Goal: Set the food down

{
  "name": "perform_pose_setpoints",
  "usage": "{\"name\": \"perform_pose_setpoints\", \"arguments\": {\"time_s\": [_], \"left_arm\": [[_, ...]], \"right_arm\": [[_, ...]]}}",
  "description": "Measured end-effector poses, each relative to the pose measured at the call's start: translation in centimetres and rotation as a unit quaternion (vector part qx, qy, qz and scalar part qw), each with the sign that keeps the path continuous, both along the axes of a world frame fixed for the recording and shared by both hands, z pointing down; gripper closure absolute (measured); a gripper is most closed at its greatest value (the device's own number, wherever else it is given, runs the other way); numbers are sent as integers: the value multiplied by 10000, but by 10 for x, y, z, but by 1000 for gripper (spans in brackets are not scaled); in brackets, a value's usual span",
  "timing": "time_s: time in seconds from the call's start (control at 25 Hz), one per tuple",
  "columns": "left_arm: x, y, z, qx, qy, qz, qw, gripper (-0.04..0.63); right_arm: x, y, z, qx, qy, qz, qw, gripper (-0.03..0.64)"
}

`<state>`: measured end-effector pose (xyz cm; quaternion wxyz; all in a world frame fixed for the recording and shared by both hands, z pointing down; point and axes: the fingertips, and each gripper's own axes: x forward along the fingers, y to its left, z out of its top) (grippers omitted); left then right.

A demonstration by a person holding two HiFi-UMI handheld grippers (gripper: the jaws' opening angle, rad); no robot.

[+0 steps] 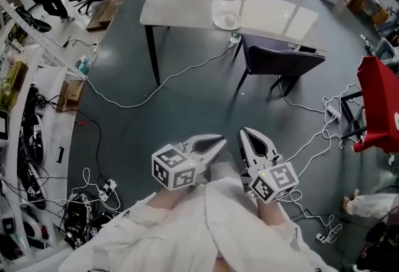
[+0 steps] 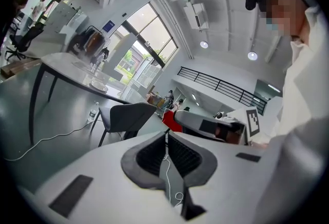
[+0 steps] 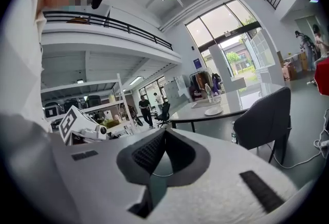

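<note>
While both tools are clenched on nothing, there is no food in hand to set down. The left tool (image 1: 219,140) and the right tool (image 1: 247,133) hover side by side just ahead of the person's white sleeves, jaws pressed together and empty. The only likely place for food is the plate (image 1: 226,20) near the front edge of the worktop (image 1: 187,2), well apart from both tools. Whether anything lies on it is too small to tell.

The main risk, as I judge it, is the floor in between: a white cable (image 1: 128,106) snakes across it and more loops lie to the right, so a foot could catch. The chair (image 1: 283,60) stands at the worktop near the plate, so a tool reaching in could clip its back or nudge the plate off the edge.
</note>
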<state>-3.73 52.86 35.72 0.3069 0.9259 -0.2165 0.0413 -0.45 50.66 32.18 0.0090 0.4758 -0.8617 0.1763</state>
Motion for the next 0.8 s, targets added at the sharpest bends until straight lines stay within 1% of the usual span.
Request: {"name": "perform_pose_setpoints", "arguments": {"time_s": [0.12, 0.28, 0.36, 0.6, 0.68, 0.8], "left_arm": [[11, -37, -5, 123, -11, -55, 9999, 569], [26, -91, -5, 166, -278, -180, 9993, 569], [33, -119, -6, 191, -354, -263, 9988, 569], [66, -194, -10, 250, -300, -502, 9980, 569], [74, -210, -7, 219, -319, -519, 9979, 569], [77, -223, -3, 115, -336, -551, 9978, 569]], "right_arm": [[8, -35, -2, -13, -50, -205, 9998, 614], [19, -87, -8, 13, 21, -507, 9987, 614], [24, -115, -12, 37, 66, -654, 9978, 614], [55, -184, -14, 138, 337, -899, 9953, 614], [62, -200, -13, 152, 326, -941, 9949, 614], [65, -218, -5, 3, 250, -973, 9949, 614]]}}
